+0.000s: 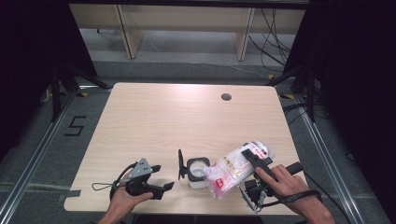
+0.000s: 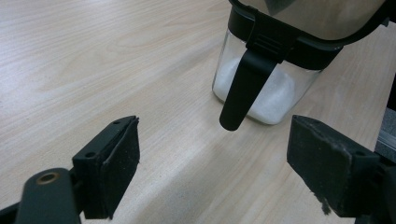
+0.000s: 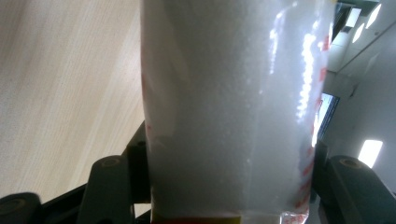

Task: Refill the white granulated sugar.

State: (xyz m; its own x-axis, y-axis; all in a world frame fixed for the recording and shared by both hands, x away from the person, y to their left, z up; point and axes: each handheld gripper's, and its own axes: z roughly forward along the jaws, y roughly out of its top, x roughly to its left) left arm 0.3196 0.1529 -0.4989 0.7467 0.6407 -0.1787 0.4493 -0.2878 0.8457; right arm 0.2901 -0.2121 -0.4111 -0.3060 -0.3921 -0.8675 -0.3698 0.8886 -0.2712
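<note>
A clear bag of white granules with red print (image 1: 233, 169) hangs tilted over the table's front right, its lower end at the mouth of a small glass jar (image 1: 197, 173). My right gripper (image 1: 252, 161) is shut on that bag; in the right gripper view the bag (image 3: 233, 116) sits squeezed between both jaws. The jar's black lid (image 1: 180, 164) stands swung open on its left. White granules lie in the jar (image 2: 261, 93), and a black latch (image 2: 243, 88) hangs down its side. My left gripper (image 1: 163, 177) stays open on the table left of the jar (image 2: 219, 168), holding nothing.
The light wooden table (image 1: 177, 116) has a round cable hole (image 1: 226, 97) at the back right. The front edge runs just below both hands. Black stands and cables flank the table on the floor, where a taped "5" (image 1: 74, 126) marks the left side.
</note>
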